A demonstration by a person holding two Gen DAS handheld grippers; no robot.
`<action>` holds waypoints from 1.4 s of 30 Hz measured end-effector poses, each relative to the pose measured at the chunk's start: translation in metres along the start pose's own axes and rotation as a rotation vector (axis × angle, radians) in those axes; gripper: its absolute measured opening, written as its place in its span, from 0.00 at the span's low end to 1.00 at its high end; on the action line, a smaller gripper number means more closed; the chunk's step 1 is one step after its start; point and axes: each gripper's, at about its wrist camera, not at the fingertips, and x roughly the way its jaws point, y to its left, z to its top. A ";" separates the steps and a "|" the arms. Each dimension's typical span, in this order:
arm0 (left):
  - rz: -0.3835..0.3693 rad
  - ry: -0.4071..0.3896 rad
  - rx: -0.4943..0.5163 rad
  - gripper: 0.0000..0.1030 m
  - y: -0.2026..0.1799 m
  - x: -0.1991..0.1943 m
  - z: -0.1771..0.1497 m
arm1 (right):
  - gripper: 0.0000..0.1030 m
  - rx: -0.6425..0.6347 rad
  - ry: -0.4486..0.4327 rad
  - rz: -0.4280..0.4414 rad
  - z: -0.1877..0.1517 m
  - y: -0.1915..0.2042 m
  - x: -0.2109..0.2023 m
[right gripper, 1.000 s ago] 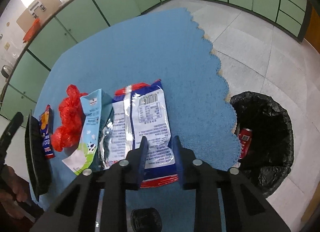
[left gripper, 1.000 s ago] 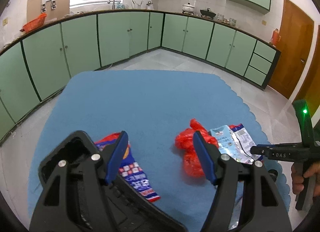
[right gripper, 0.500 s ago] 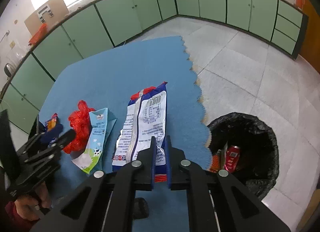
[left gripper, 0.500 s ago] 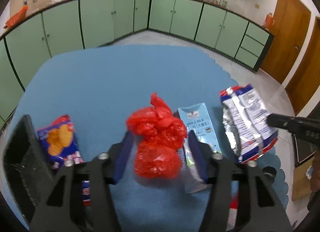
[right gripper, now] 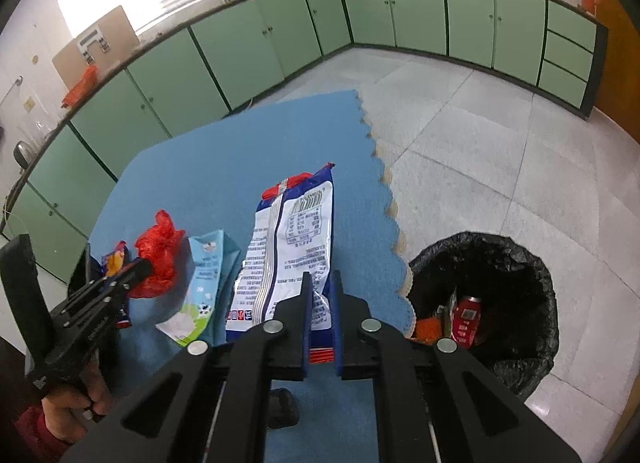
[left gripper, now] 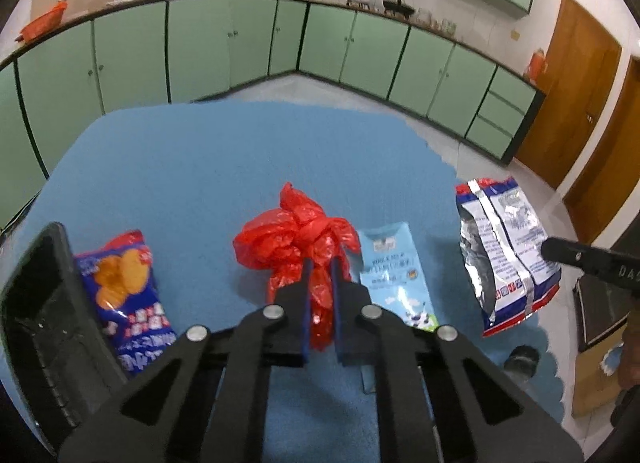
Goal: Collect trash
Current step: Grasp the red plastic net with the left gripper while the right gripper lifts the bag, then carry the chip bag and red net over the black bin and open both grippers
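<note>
My left gripper (left gripper: 320, 267) is shut on a crumpled red plastic bag (left gripper: 294, 237), held above the blue mat (left gripper: 240, 151). My right gripper (right gripper: 320, 283) is shut on a blue-and-white snack bag (right gripper: 296, 239), lifted off the mat; it also shows in the left wrist view (left gripper: 504, 247). A light blue milk carton (left gripper: 394, 271) lies flat on the mat between them. A blue cookie packet (left gripper: 128, 295) lies at the left. The red bag (right gripper: 158, 251) and left gripper (right gripper: 140, 267) show in the right wrist view.
A bin lined with a black bag (right gripper: 484, 303) stands on the tiled floor right of the mat, holding a red can (right gripper: 466, 319). A black tray-like object (left gripper: 36, 327) sits at the mat's left. Green cabinets (left gripper: 240, 47) line the walls.
My left gripper closed on the red bag and raised it. My right gripper lifted the snack bag higher and further from the mat.
</note>
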 end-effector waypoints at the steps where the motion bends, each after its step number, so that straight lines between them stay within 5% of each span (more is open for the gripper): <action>1: -0.003 -0.017 -0.004 0.06 0.002 -0.005 0.003 | 0.08 -0.001 -0.013 -0.003 0.001 0.001 -0.004; 9: -0.054 -0.115 0.027 0.06 -0.018 -0.044 0.023 | 0.08 0.009 -0.094 -0.025 0.009 -0.009 -0.038; 17: -0.145 -0.139 0.133 0.06 -0.090 -0.050 0.027 | 0.08 0.056 -0.129 -0.103 0.003 -0.040 -0.072; 30: -0.298 -0.067 0.270 0.06 -0.225 -0.004 0.006 | 0.08 0.151 -0.165 -0.267 -0.023 -0.111 -0.130; 42: -0.397 0.045 0.345 0.06 -0.305 0.062 -0.025 | 0.08 0.301 -0.125 -0.356 -0.063 -0.199 -0.133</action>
